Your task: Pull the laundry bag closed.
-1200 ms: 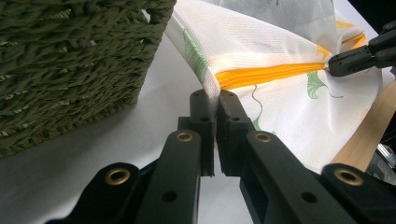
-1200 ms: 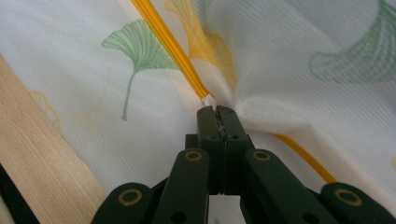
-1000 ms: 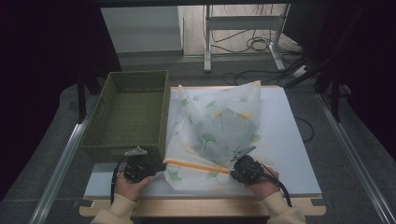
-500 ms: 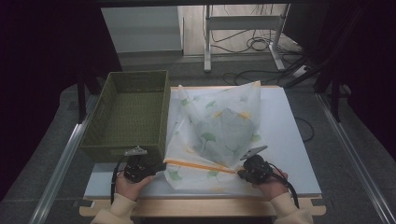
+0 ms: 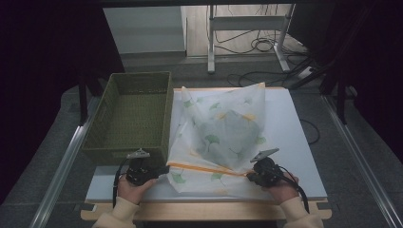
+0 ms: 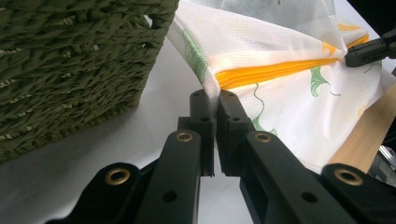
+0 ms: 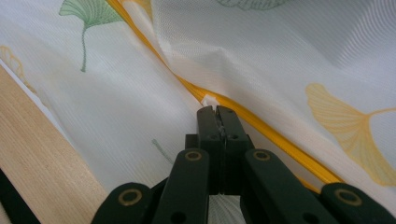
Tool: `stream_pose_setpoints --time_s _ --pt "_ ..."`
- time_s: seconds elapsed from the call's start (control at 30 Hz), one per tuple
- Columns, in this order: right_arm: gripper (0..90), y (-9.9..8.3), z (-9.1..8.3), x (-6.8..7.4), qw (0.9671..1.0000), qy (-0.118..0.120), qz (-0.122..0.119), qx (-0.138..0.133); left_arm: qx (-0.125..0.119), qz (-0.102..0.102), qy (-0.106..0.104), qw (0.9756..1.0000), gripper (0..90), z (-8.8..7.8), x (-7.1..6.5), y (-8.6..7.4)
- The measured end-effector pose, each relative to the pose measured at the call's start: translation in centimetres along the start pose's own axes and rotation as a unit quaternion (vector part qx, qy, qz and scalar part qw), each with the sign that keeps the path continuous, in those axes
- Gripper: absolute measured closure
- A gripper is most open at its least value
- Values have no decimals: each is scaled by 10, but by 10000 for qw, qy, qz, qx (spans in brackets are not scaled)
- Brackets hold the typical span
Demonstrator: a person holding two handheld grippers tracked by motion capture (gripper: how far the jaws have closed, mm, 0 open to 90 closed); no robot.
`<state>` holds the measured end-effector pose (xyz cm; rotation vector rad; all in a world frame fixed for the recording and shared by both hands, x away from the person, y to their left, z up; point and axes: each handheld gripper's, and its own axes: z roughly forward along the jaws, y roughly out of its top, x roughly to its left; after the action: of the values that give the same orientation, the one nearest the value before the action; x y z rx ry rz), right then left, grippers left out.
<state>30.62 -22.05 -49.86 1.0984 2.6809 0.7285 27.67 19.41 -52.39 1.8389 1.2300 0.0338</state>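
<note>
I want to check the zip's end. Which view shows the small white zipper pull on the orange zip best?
The right gripper view: the small white zipper pull sits sharp at the right gripper tips. The left gripper view shows the orange zip, the pull hidden; in the high view it is too small.

Black hand-held gripper (image 5: pixel 164 169), brass screws, cream sleeves (image 5: pixel 119 216)

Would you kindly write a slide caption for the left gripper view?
Left gripper shut on the mesh bag at its orange zip, beside a green woven basket.
</note>
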Motion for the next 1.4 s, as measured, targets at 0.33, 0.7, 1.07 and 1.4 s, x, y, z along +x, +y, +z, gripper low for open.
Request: stream_pose_setpoints --time_s 0.33,0.7,1.07,1.4 --pt "900 -6 -5 -7 9999 -96 89 -27 -12 -4 6 10000 871 0 0 0" --pt "900 -12 -8 -12 9998 -139 170 -36 -7 -6 2 10000 871 0 0 0" --pt "900 -16 -11 -16 9996 -151 224 -43 -9 -4 -7 10000 871 0 0 0" --pt "900 -20 -13 -19 9995 -174 266 -37 -19 2 2 10000 871 0 0 0"
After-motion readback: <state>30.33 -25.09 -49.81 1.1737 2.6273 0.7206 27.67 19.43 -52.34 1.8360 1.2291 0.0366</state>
